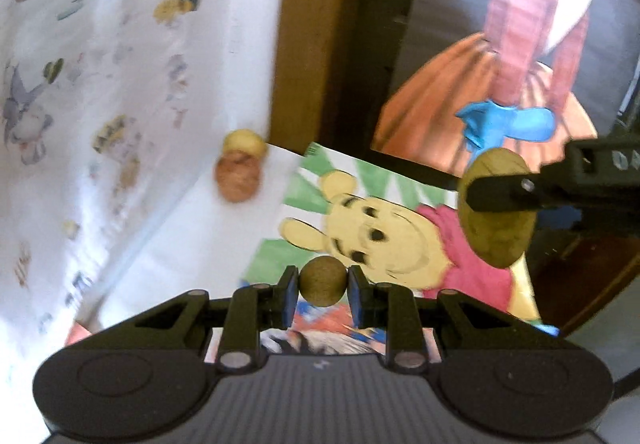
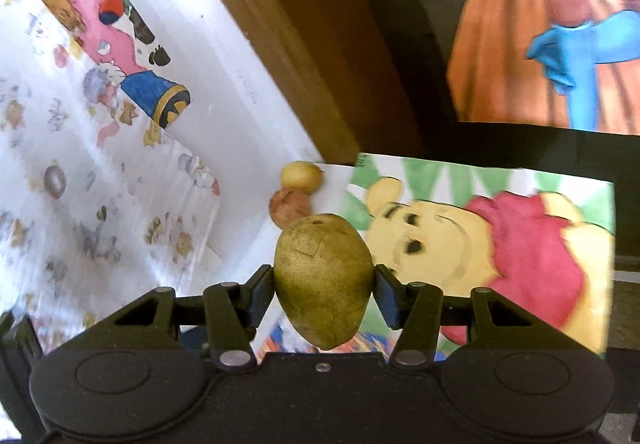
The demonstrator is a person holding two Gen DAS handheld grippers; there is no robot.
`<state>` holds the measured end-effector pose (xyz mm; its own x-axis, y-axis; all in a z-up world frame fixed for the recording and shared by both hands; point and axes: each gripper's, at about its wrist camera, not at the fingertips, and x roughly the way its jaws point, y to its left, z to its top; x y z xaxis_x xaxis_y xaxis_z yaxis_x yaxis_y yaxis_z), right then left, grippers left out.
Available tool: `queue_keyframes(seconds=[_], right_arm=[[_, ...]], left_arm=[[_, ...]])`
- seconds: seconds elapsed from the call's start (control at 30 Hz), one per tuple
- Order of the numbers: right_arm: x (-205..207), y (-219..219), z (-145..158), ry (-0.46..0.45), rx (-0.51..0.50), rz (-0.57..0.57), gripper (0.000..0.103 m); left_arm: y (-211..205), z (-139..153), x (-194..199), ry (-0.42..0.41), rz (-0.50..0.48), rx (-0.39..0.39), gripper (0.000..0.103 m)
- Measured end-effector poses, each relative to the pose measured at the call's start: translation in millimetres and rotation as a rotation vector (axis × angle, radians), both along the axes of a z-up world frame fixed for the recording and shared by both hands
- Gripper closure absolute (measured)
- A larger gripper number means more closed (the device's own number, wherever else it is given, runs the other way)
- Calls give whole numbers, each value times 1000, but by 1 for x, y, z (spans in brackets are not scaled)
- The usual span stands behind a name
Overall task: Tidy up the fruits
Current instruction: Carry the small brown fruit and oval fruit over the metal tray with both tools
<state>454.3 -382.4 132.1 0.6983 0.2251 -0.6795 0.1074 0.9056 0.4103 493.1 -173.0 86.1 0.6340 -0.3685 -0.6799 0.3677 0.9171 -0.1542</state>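
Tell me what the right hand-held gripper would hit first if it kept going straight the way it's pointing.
Probably the reddish fruit, with the yellow fruit just behind it. Both lie almost directly past the green pear clamped in the right hand-held gripper. Depth is unclear, so it might land on the bear picture first.

Small brown round fruit (image 1: 322, 281), large greenish-brown pear (image 2: 324, 281), both held aloft.

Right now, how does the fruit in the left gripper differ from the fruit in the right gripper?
The small brown fruit in the left gripper is round and plain brown; the large green fruit in the right gripper is oval, yellow-green and speckled. The small one barely fills its jaws; the large one bulges above and below them. Both are clamped and lifted.
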Motion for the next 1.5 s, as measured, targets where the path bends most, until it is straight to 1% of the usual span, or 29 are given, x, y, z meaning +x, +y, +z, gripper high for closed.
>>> queue_keyframes(seconds=[0.13, 0.33, 0.47, 0.67, 0.87, 1.13, 1.3, 1.5], right_arm=[[-53, -25, 5, 8, -21, -13, 48], [-132, -46, -1, 45, -72, -25, 48], [-174, -46, -11, 57, -78, -28, 48], [-221, -33, -31, 73, -56, -28, 48], [-254, -14, -55, 102, -67, -16, 48], [-284, 10, -84, 157, -102, 38, 48], [-296, 16, -97, 182, -94, 29, 48], [-301, 23, -106, 195, -96, 21, 48]], left_arm=[[-11, 5, -34, 31, -42, -22, 75], [-30, -7, -67, 86, -91, -20, 75], [-43, -13, -86, 104, -135, -1, 75], [-60, -25, -108, 136, -205, 44, 75], [-61, -36, -133, 159, -263, 85, 75], [-54, -46, -163, 196, -337, 121, 75], [-56, -51, -169, 214, -375, 157, 75], [-62, -54, -180, 231, -448, 195, 75]])
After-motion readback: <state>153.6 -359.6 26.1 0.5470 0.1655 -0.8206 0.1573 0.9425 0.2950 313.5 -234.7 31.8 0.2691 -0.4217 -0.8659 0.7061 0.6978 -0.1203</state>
